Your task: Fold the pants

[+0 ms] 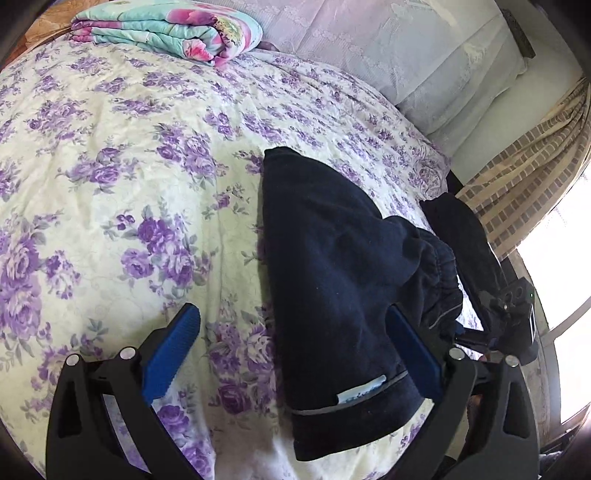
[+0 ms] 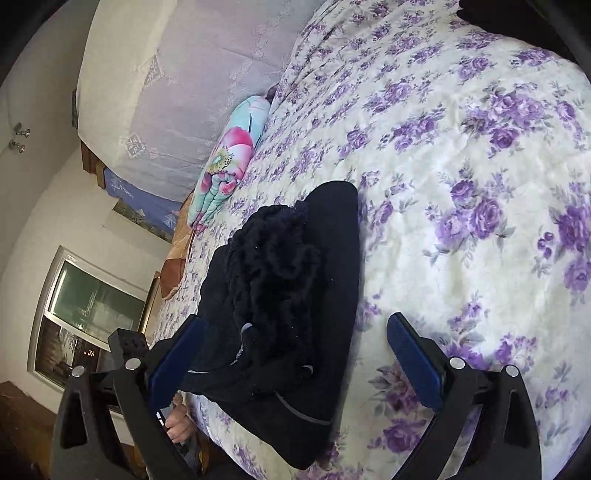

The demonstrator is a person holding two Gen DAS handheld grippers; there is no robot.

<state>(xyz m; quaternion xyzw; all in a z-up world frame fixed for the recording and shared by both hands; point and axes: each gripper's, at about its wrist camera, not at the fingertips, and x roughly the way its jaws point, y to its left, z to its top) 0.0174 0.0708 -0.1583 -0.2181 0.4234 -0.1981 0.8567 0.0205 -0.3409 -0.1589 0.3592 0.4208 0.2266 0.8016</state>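
Folded dark pants (image 1: 332, 236) lie at lower centre on the bed (image 1: 110, 155); left gripper (image 1: 295, 350) and right gripper (image 2: 295, 354) straddle them, fingers apart, likely releasing or regrasping.

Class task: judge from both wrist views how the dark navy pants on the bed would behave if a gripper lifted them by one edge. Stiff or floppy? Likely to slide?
The pants would probably flop: they already lie in soft folds with a bunched elastic waistband. They likely drag rather than slide freely, since fleecy cloth rests on a quilted bedspread. Lifted by one edge, the folded layers would probably fall open.

Home bedroom; floral bedspread (image 1: 110, 155), pillows (image 1: 406, 48), folded quilt (image 1: 166, 33)
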